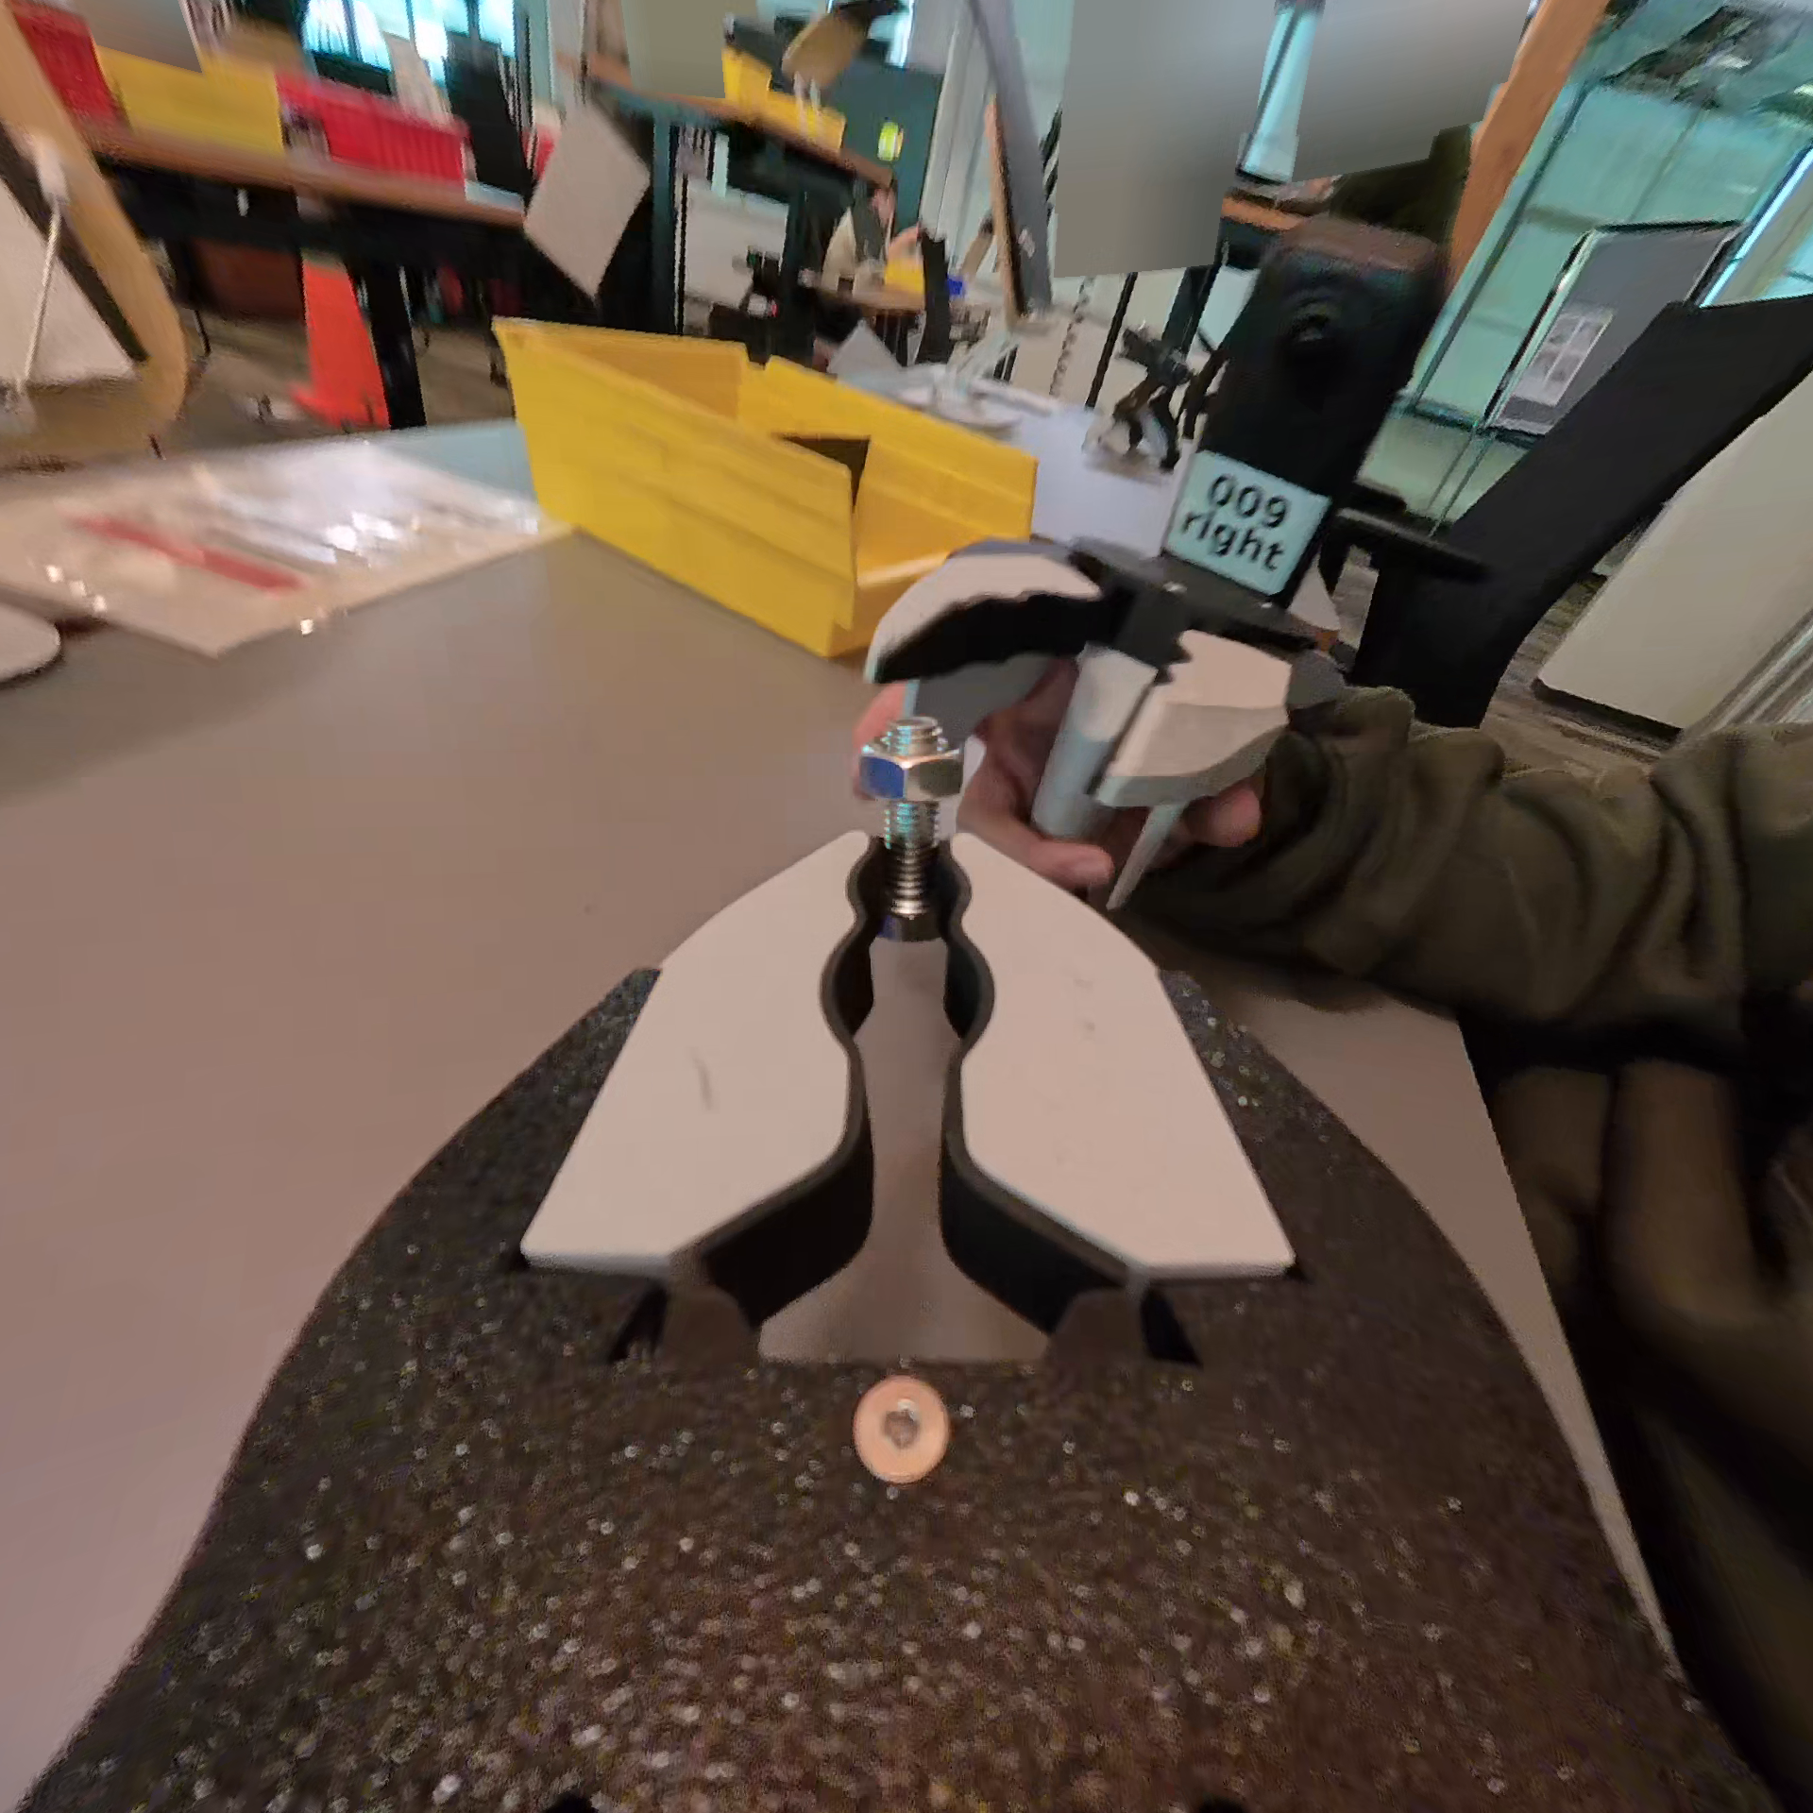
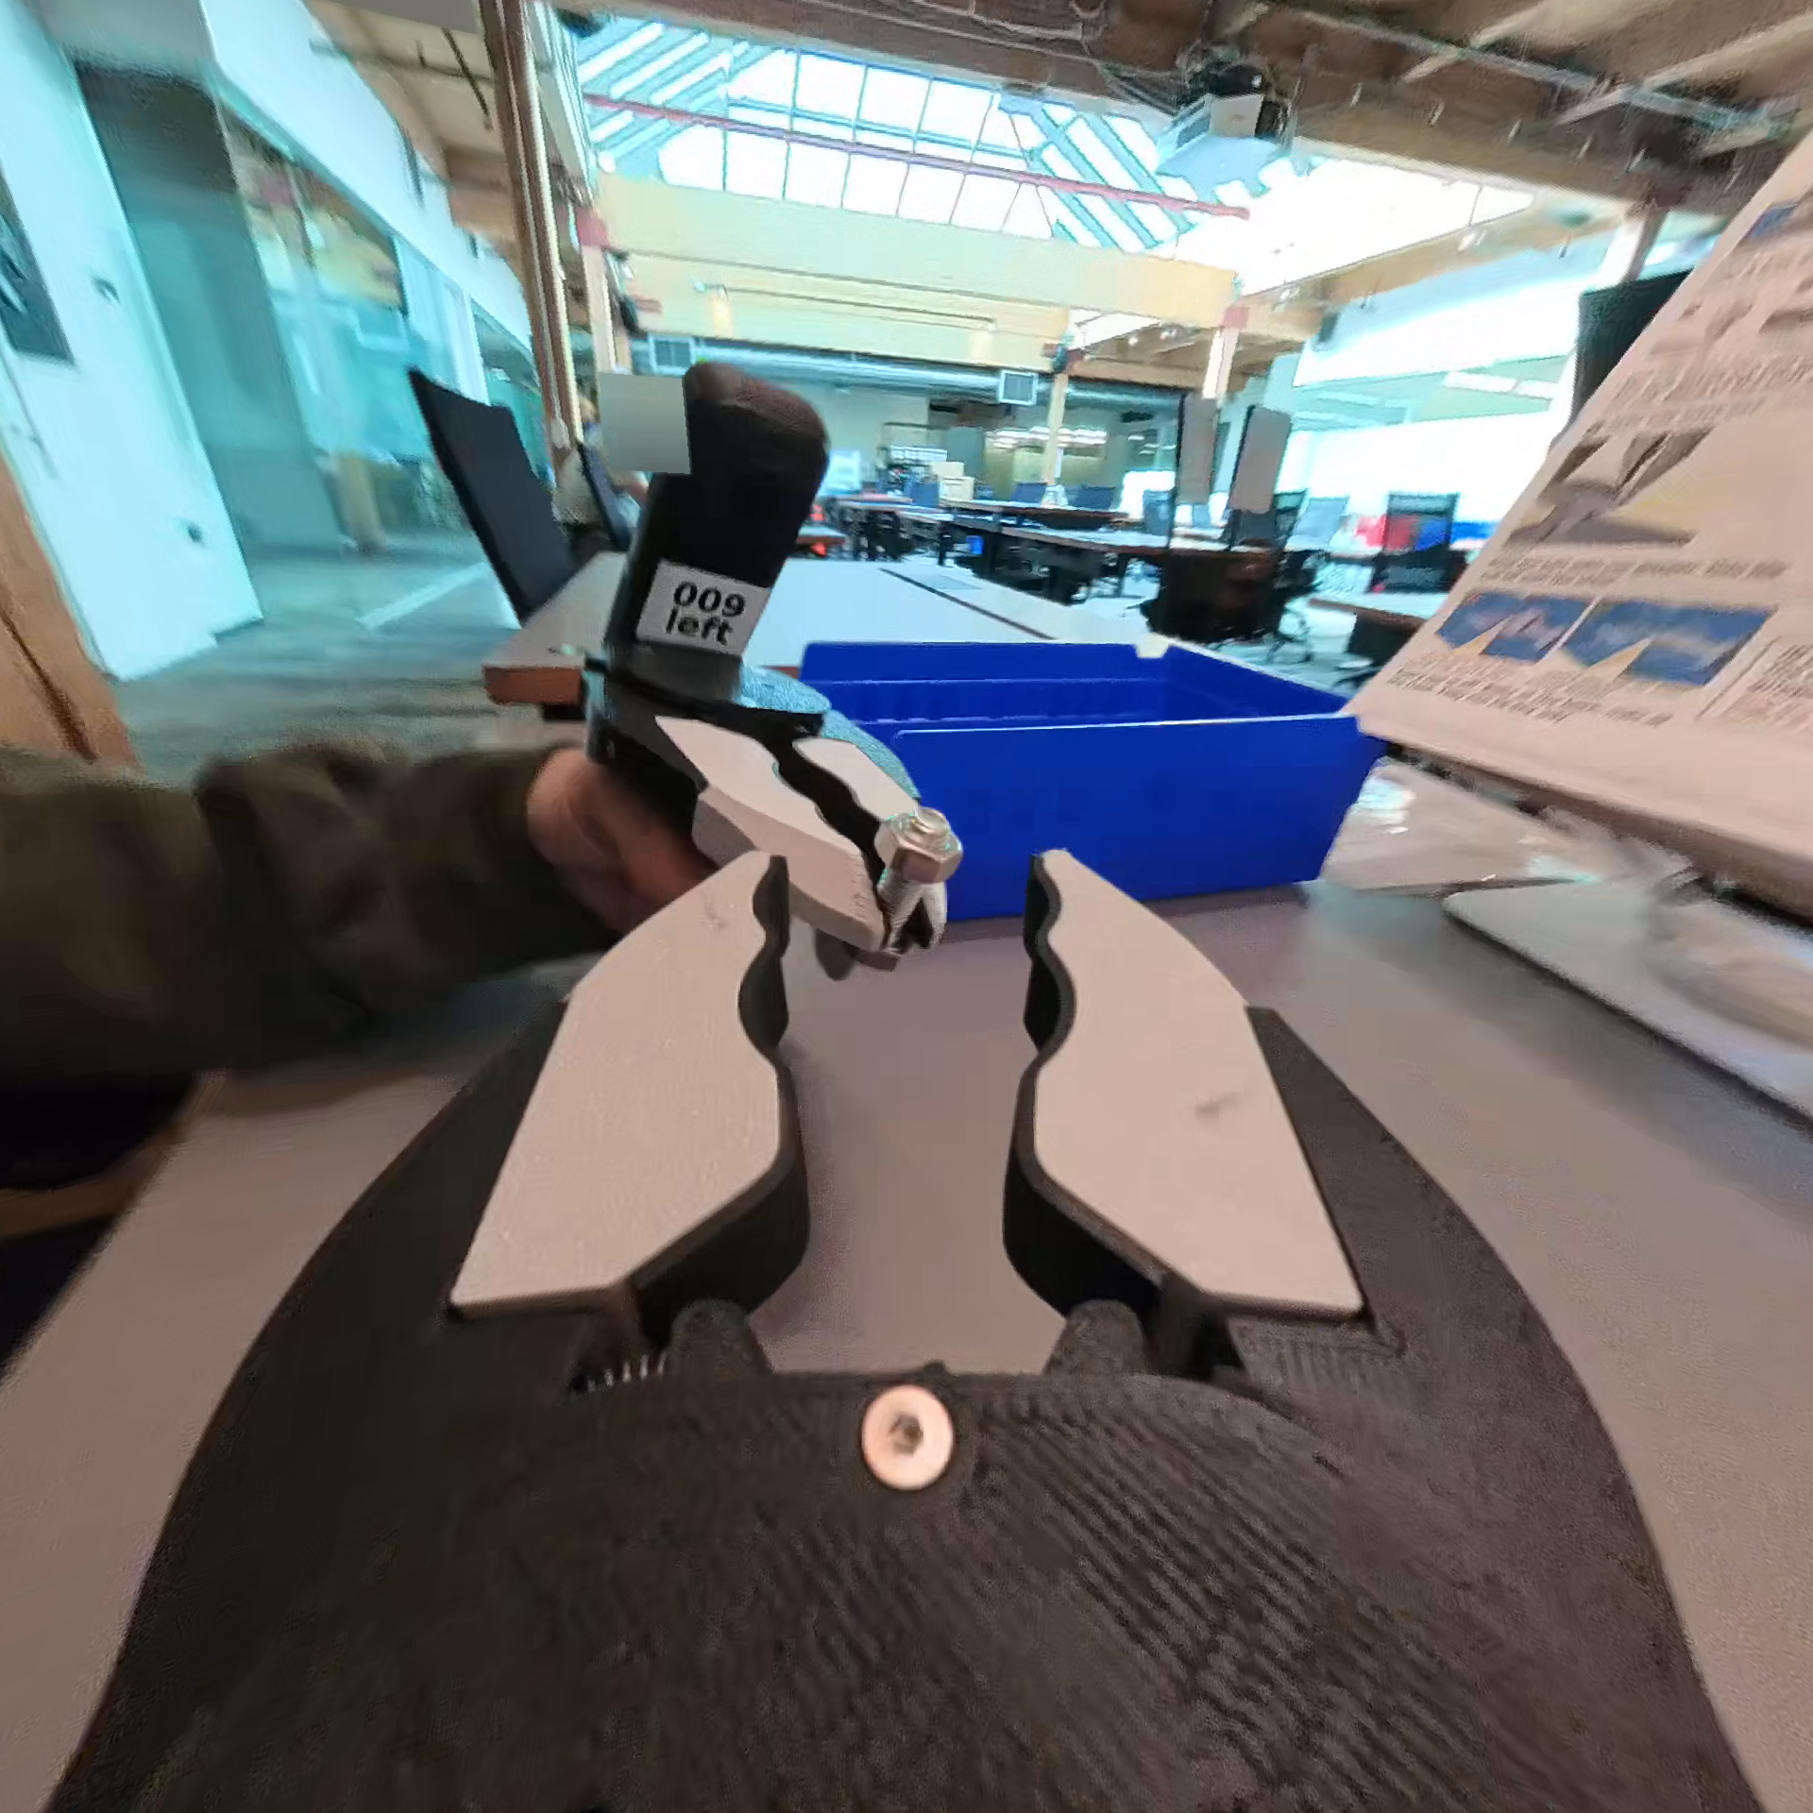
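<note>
Grey tabletop (image 1: 412,785) fills the foreground of a large open workshop, with a yellow bin (image 1: 746,471) toward its far edge in the left wrist view and a blue bin (image 2: 1099,765) toward the far edge in the right wrist view. Near the right edge a printed sheet (image 2: 1619,608) leans upward. The left gripper (image 1: 907,888) has its fingers drawn narrow around the lower shank of a bolt (image 1: 907,863), which stands upright above the tabletop with a hex nut (image 1: 910,770) threaded near its top end. The right gripper (image 2: 907,903) has its fingers spread wide and holds nothing; it sits just beside the bolt, and the left wrist view shows one of its fingers just above or touching the nut, though I cannot tell which. Both bolt and nut look like plain steel, so they are probably stiff, fairly heavy for their bulk, and not fragile. Threads give some bite, but smooth metal may slip or turn in the fingers. The nut's flat sides look like the surest place to take hold.
</note>
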A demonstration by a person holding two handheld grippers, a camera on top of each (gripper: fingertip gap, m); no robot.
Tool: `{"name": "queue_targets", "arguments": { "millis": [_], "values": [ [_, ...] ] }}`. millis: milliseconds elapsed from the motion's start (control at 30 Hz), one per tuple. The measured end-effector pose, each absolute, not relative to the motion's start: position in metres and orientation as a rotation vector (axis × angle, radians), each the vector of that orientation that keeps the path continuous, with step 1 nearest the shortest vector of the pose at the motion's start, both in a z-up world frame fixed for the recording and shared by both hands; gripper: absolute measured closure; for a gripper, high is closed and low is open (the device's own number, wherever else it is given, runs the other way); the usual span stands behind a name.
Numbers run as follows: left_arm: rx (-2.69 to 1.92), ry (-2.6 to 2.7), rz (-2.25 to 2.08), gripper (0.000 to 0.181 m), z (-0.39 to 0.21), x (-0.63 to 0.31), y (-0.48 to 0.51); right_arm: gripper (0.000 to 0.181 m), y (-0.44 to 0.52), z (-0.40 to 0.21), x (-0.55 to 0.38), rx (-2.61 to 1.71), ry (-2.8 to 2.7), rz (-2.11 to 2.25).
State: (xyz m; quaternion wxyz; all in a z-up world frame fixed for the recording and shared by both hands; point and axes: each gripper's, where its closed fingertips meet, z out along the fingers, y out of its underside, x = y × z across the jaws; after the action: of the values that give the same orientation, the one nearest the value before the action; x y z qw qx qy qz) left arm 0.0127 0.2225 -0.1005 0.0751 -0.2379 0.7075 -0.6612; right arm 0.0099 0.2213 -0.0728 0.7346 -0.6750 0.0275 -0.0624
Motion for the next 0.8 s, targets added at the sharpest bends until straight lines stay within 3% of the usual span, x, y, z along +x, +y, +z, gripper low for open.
{"name": "queue_targets", "arguments": {
  "millis": [167,300,400,433,500,633,800],
  "values": [
    [-0.584,2.039,-1.946,0.172,-0.105,0.013,0.209,0.161,0.225,-0.071,0.014,-1.424,0.161,-0.021],
    [-0.581,2.036,-1.926,0.172,-0.106,0.014,0.207,0.160,0.225,-0.076,0.017,-1.448,0.174,-0.011],
    [-0.572,1.982,-1.983,0.172,-0.100,0.012,0.210,0.144,0.213,-0.077,0.036,-1.477,0.242,-0.078],
    [-0.560,1.940,-2.039,0.172,-0.094,0.010,0.210,0.162,0.203,-0.080,0.055,-1.484,0.336,-0.145],
    [-0.604,1.911,-2.066,0.172,-0.092,0.011,0.212,0.148,0.189,-0.088,0.071,-1.503,0.395,-0.186],
    [-0.612,1.916,-2.014,0.172,-0.095,0.014,0.211,0.140,0.206,-0.075,0.031,-1.437,0.249,0.056],
    [-0.598,1.929,-1.976,0.172,-0.097,0.014,0.209,0.143,0.229,-0.076,0.013,-1.467,0.175,0.032]
  ]
}}
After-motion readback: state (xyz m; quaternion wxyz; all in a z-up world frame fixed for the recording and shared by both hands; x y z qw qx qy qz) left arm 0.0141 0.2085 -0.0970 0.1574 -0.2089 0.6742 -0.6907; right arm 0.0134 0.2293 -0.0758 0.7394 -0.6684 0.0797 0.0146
